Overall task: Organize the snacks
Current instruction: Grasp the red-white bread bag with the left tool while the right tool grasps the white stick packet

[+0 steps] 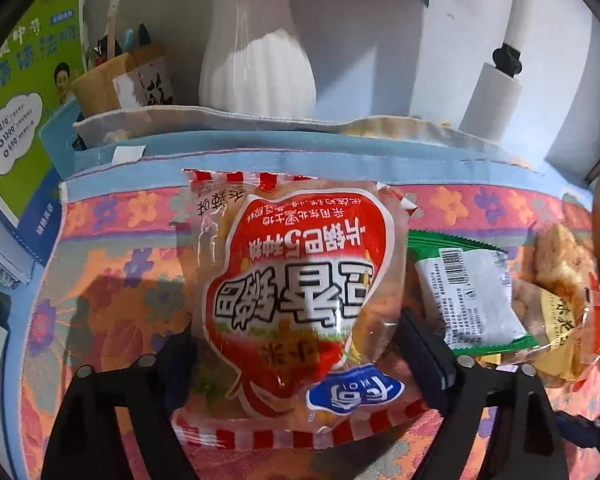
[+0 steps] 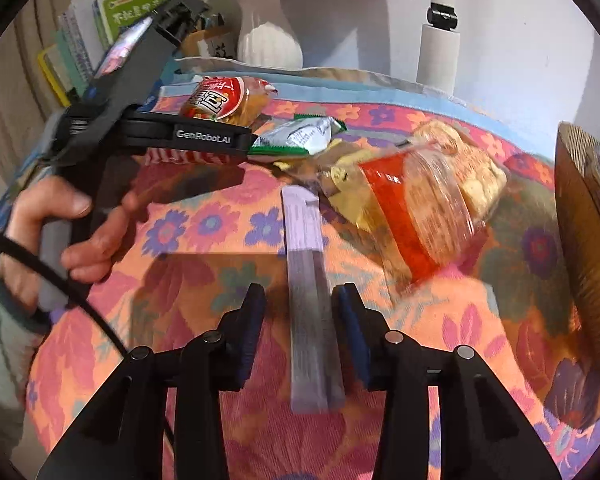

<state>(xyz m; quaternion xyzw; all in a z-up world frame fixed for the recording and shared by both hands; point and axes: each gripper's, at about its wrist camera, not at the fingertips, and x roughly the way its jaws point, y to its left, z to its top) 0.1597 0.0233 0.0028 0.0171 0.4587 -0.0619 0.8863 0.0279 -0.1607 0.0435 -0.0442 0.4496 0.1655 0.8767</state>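
Observation:
My left gripper [image 1: 296, 344] stands around a red and white snack bag [image 1: 296, 300], one finger on each side of its lower half; it is shut on the bag. The same bag shows in the right wrist view [image 2: 220, 102], held by the left gripper [image 2: 236, 136]. My right gripper [image 2: 300, 316] is open, with a long pale purple stick packet [image 2: 306, 280] lying on the cloth between its fingers. A green and white packet [image 1: 472, 296] [image 2: 300, 136] and a clear bag of biscuits [image 2: 424, 196] [image 1: 564, 280] lie beside them.
A flowered cloth [image 2: 204, 224] covers the table. A white vase [image 1: 256, 68], a paper towel roll [image 1: 490, 96], books [image 1: 24, 92] and a brown pen holder [image 1: 112, 80] stand at the back. A brown woven basket rim [image 2: 588, 220] is at the right.

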